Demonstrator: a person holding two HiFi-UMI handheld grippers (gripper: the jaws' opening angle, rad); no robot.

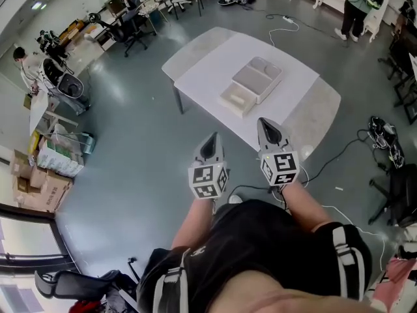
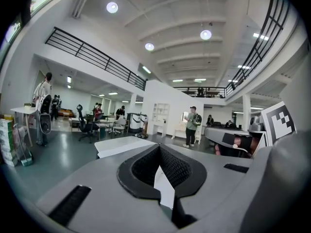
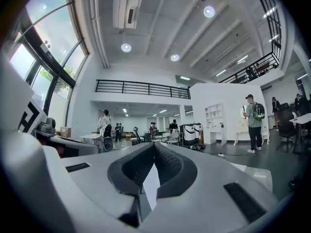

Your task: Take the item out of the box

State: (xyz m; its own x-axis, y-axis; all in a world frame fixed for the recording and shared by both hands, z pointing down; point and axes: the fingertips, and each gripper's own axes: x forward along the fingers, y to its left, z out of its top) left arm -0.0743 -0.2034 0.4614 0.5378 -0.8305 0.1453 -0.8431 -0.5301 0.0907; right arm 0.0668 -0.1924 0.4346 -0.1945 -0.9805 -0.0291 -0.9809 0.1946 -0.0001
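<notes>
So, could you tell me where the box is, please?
In the head view, the box sits on the table, ahead of the left gripper and right gripper.

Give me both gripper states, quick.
Left gripper: closed, holding nothing.
Right gripper: closed, holding nothing.

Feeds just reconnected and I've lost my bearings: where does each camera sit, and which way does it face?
Head view: on the person's head, looking steeply down at the white table with the box; forearms, torso, left claw and right claw show.
Left gripper view: on the left claw, level, toward the table and hall; shut jaws show.
Right gripper view: on the right claw, level, across the hall; shut jaws show.
Shared: both gripper views catch the person with a backpack.
</notes>
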